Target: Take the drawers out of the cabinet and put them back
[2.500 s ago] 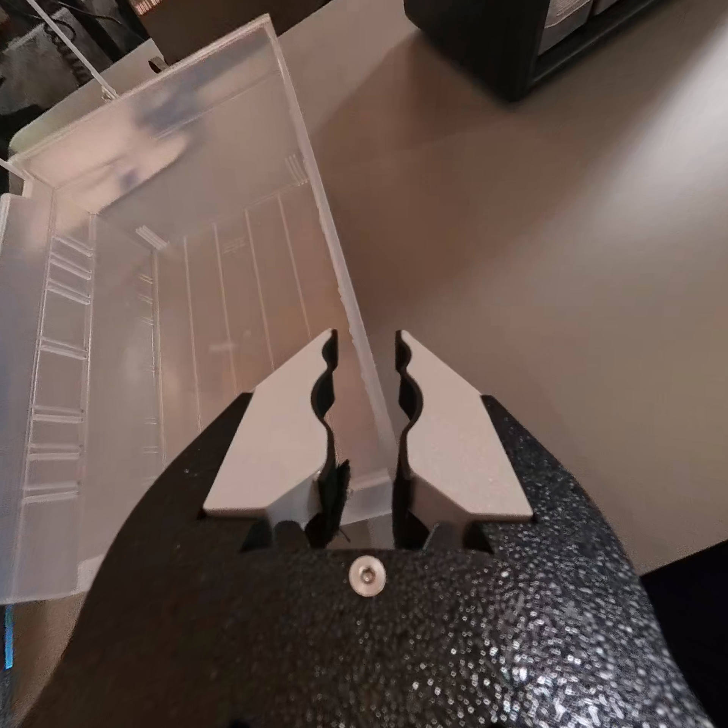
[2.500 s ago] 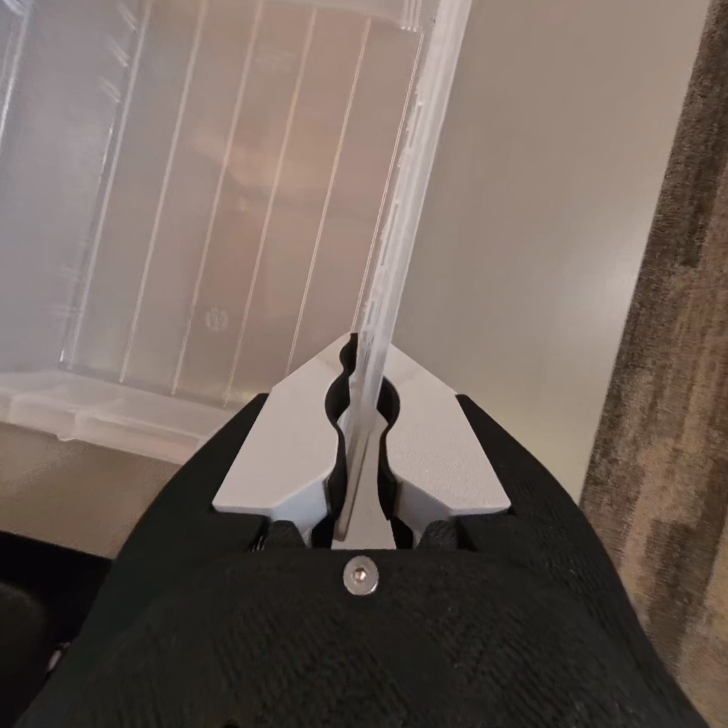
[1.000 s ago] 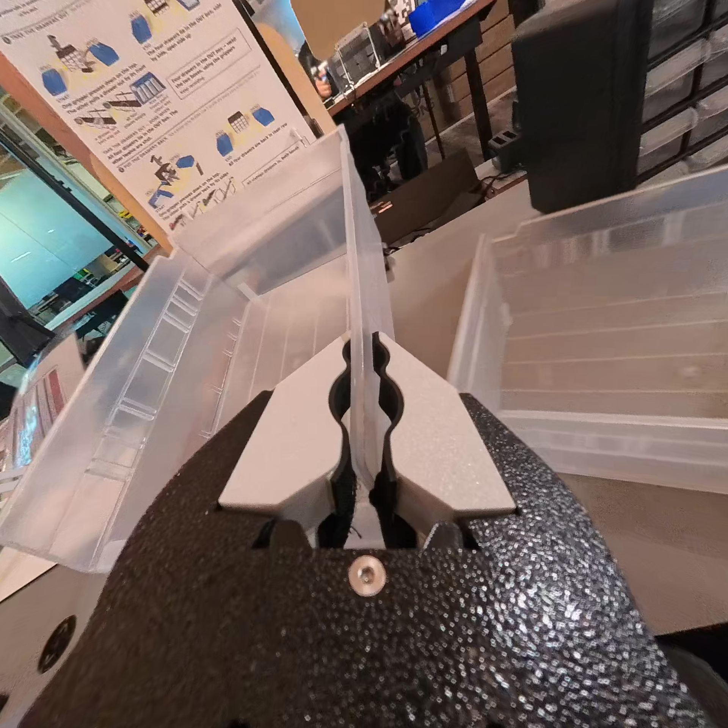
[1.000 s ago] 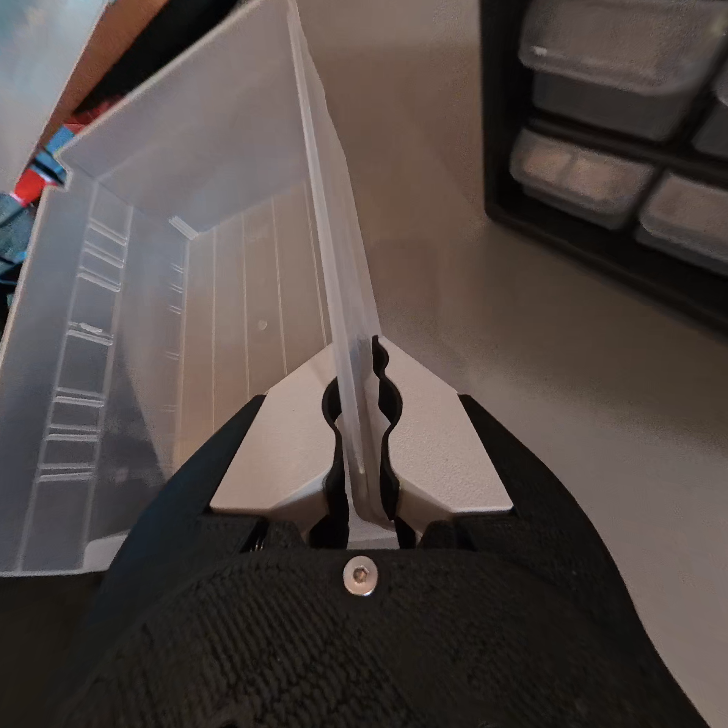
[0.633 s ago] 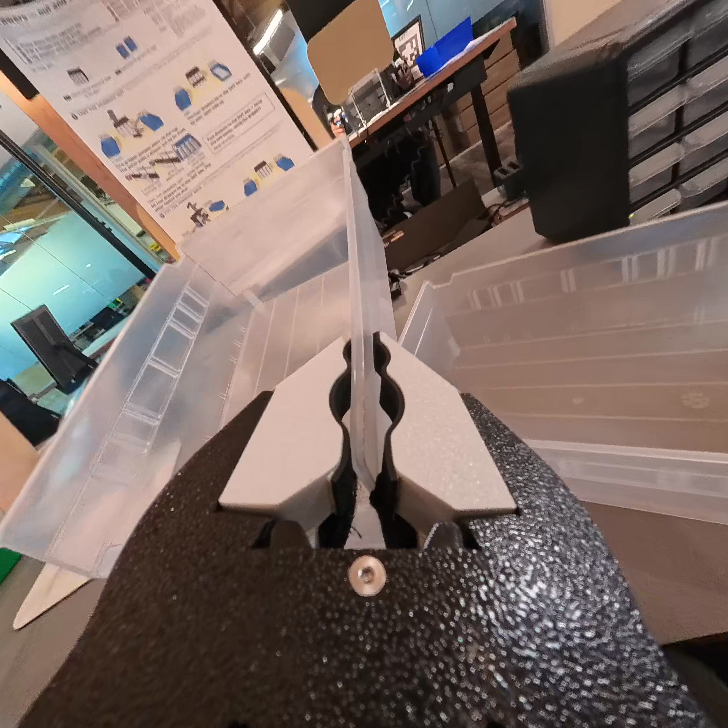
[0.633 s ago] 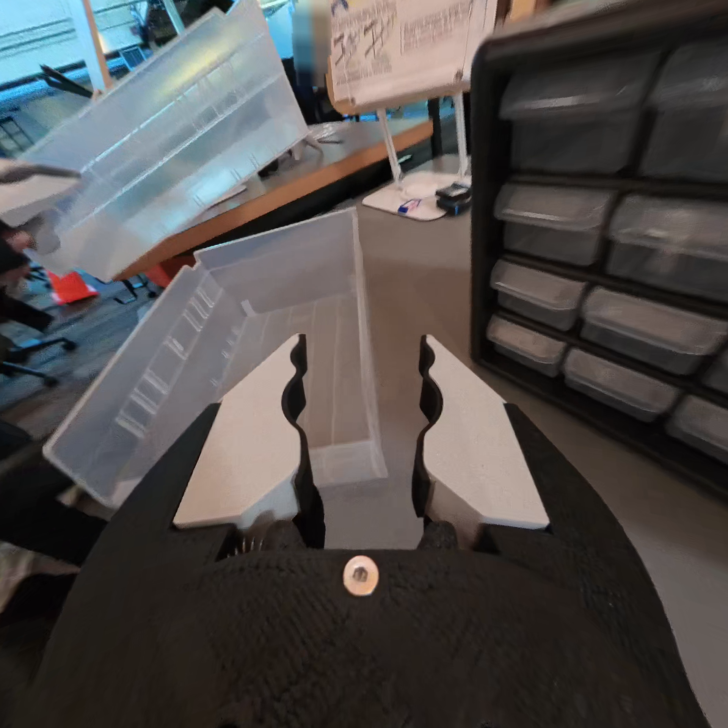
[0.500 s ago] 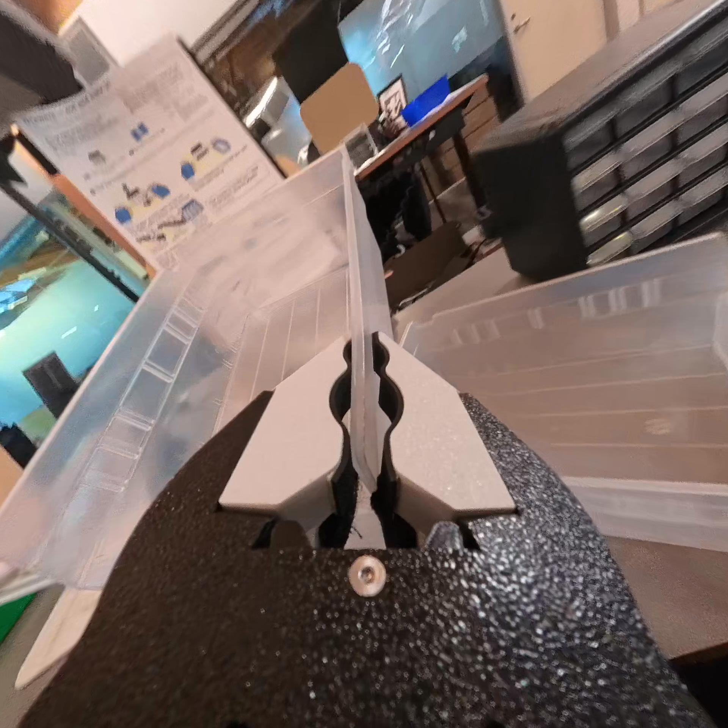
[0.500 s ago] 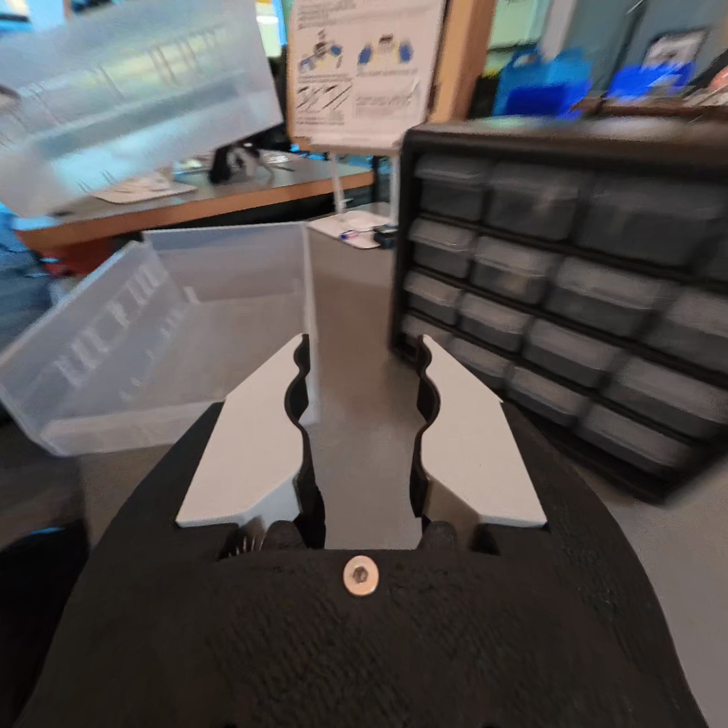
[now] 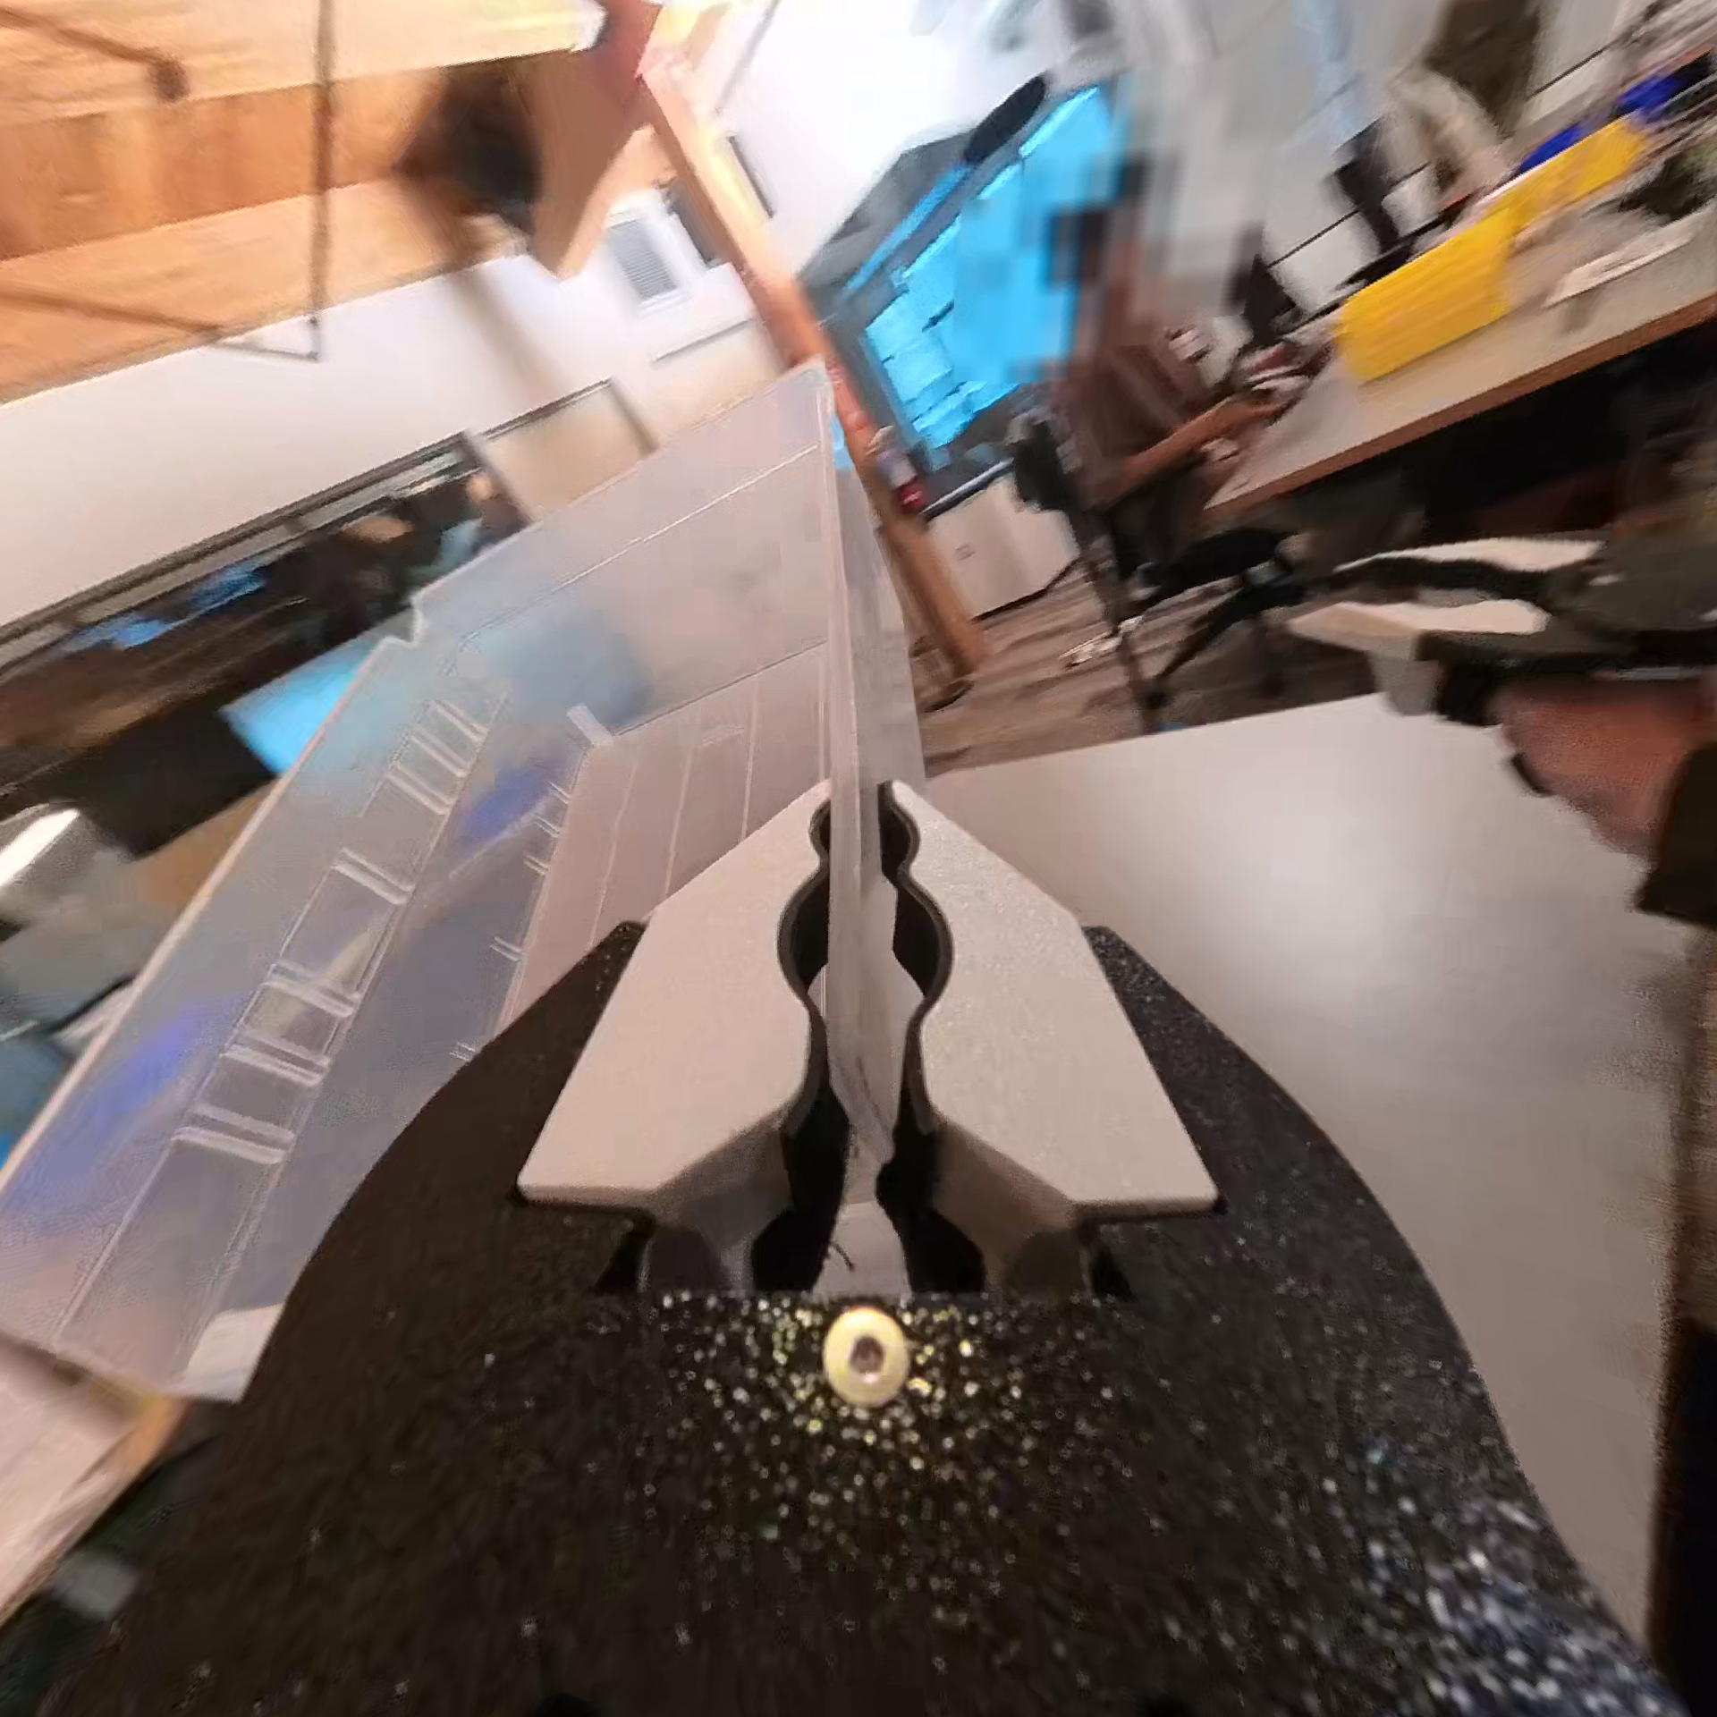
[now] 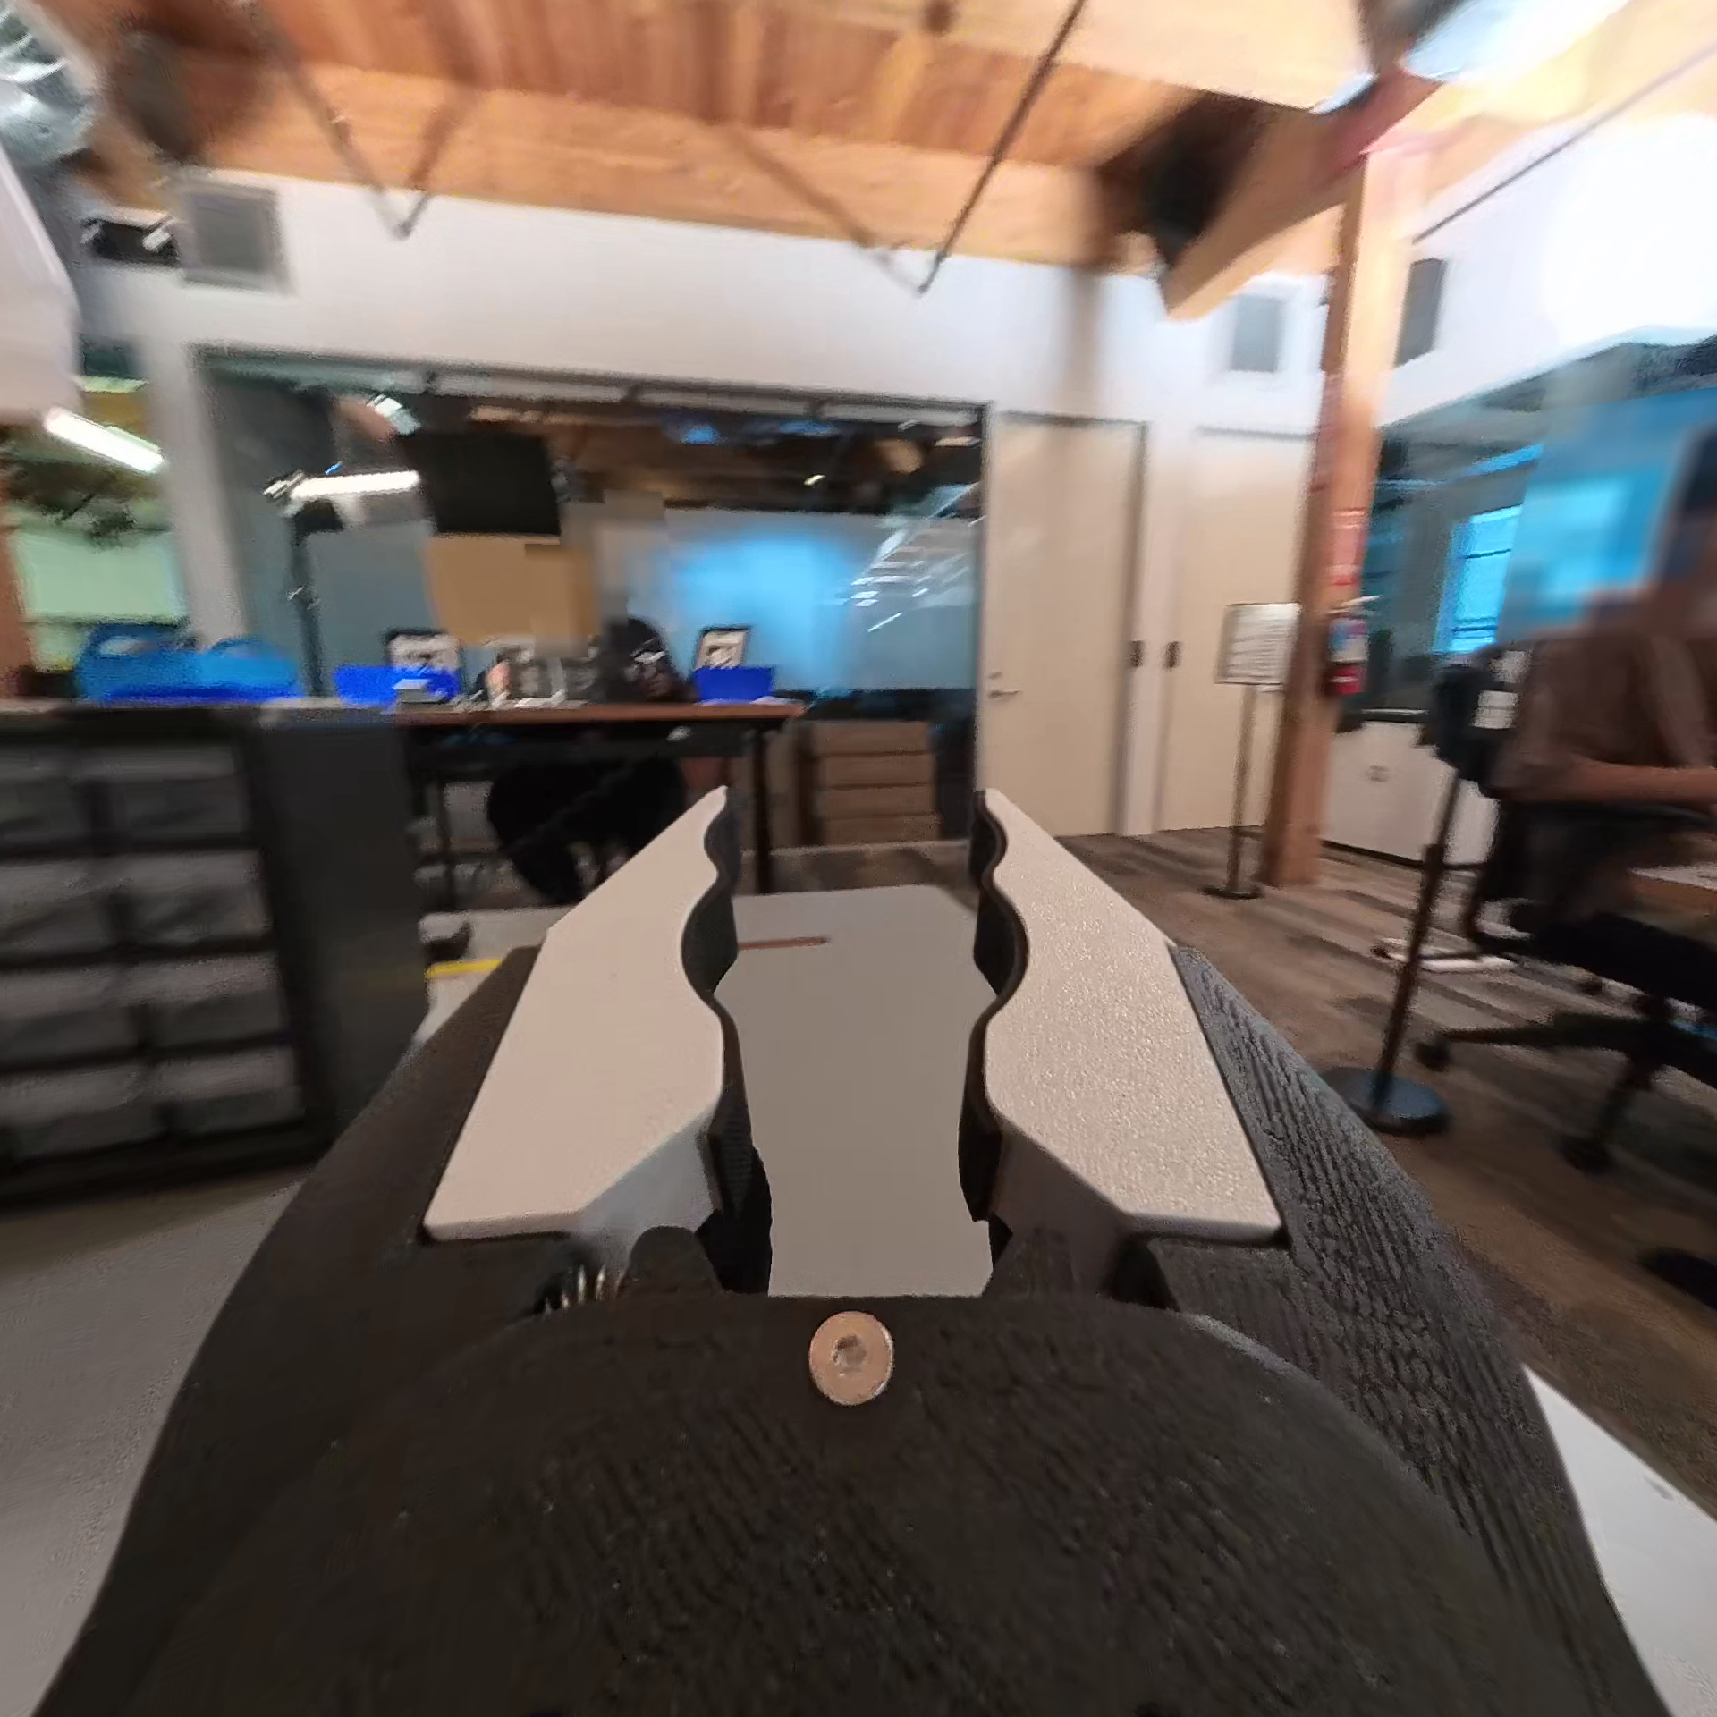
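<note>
Wooden ceiling beams (image 10: 650, 121) above white walls (image 10: 650, 307).

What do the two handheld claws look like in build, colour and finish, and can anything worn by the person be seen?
Both are alike: the left claw and the right claw each have a black, rough-textured body, two pale grey wedge-shaped fingers with wavy black inner pads, and one silver hex screw at the centre. A small spring shows by the right claw's left finger. In the left wrist view, a dark olive sleeve shows at the right edge.

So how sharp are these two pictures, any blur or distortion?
Left wrist view: left gripper and clear drawer fairly sharp, room behind streaked by motion. Right wrist view: right gripper crisp, black cabinet and background soft; wide-angle bending in both.
</note>
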`<action>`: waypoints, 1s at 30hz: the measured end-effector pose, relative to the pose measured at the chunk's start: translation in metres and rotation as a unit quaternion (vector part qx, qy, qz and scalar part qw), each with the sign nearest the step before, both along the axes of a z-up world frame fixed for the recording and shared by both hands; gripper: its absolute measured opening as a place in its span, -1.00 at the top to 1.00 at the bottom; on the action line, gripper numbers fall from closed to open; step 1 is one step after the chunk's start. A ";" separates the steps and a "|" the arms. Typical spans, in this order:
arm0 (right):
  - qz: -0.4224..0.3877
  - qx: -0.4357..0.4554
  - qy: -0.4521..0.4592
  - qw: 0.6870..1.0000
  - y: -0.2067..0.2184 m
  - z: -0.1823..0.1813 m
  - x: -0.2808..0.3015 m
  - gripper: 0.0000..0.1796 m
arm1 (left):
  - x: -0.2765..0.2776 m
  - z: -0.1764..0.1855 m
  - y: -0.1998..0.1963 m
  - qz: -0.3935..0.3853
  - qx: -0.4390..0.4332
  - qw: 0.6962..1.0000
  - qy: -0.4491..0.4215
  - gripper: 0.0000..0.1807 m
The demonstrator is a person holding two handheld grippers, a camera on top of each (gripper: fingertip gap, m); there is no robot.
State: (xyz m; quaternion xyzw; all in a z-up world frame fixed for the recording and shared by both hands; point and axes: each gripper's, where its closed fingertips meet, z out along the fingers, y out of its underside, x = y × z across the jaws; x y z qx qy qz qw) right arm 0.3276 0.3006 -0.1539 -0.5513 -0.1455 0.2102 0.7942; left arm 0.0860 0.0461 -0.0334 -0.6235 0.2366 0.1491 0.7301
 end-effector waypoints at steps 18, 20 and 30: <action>-0.141 0.007 0.023 0.990 0.021 0.009 0.132 0.42 | 0.195 -0.175 0.200 -0.195 -0.209 0.958 0.013 0.97; -0.130 0.002 0.022 0.991 0.023 0.008 0.127 0.42 | 0.194 -0.188 0.209 -0.188 -0.222 0.957 0.011 0.96; -0.079 -0.016 0.027 0.996 0.028 0.002 0.101 0.33 | 0.192 -0.216 0.214 -0.140 -0.196 0.970 -0.032 0.62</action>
